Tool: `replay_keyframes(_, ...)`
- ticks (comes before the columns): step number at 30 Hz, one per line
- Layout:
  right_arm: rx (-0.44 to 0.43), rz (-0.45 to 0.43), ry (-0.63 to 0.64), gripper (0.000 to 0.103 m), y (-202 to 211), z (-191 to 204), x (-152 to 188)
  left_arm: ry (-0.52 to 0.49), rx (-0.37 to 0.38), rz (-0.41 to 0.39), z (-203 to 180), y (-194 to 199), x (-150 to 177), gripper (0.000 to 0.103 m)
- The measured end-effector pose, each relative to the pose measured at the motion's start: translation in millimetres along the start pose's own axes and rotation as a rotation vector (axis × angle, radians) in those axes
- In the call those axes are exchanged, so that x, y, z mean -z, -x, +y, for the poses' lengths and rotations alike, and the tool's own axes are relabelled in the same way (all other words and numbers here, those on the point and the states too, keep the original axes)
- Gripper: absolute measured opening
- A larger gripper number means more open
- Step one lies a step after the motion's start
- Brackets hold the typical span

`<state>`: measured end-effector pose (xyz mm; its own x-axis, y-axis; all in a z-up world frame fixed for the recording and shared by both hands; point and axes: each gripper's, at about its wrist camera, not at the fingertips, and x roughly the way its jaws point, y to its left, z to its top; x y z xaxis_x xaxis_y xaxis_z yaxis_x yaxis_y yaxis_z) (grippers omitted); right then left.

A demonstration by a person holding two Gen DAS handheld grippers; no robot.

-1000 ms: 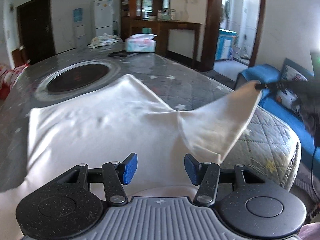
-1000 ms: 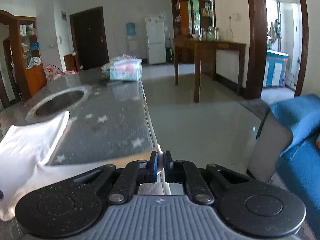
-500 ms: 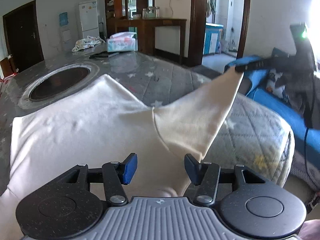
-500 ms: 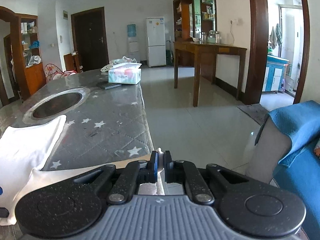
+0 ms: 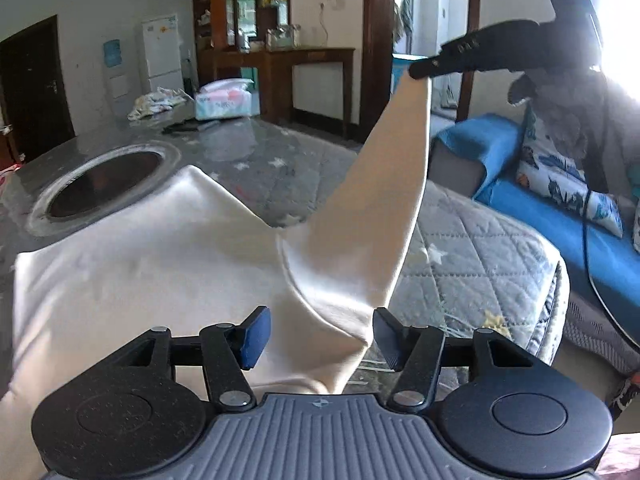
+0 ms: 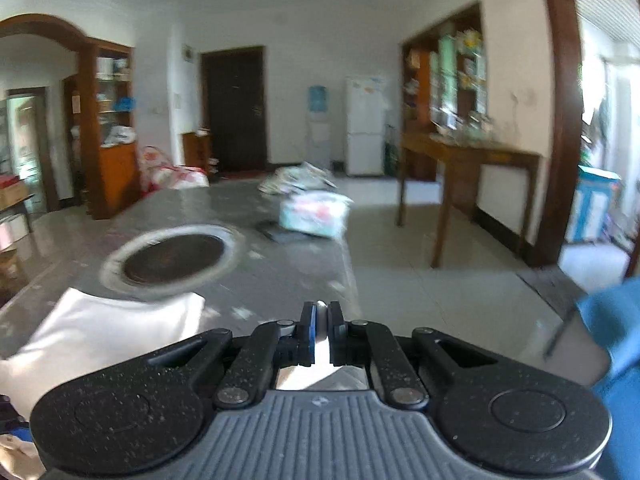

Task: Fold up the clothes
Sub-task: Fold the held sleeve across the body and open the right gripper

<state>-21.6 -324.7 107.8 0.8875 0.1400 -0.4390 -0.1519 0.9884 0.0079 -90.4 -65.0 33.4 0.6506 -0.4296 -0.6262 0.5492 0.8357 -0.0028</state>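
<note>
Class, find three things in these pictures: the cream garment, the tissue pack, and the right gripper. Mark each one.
Cream garment (image 5: 140, 264), left wrist view, on its flat body.
Tissue pack (image 5: 223, 99), left wrist view, on its front face.
Right gripper (image 6: 319, 322), right wrist view, between its fingertips, shut on the sleeve end.

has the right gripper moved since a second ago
Yes. In the left wrist view the right gripper, shut on the cream garment's sleeve, has risen from about blue sofa level to well above it, near the wooden doorframe.
</note>
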Motion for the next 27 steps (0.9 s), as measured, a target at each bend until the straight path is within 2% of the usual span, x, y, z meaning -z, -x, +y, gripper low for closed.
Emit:
replay_keyframes(9,-0.207,-0.048,0.212,0.005,5,93,-46,0.157,-0.149,-0.092,56,65,21,0.064)
replay_keyframes(12,-0.297,-0.042,0.275,0.005,3,133,-48,0.227,-0.199,-0.099,77,78,34,0.064)
replay_keyframes(15,-0.384,-0.02,0.328,0.005,0,175,-42,0.303,-0.224,-0.094,94,87,48,0.064)
replay_keyframes(20,-0.495,0.035,0.394,0.005,-4,230,-25,0.361,-0.244,-0.086,104,94,65,0.064)
replay_keyframes(27,-0.579,0.123,0.426,0.006,-9,273,3,0.393,-0.239,-0.078,105,93,74,0.064)
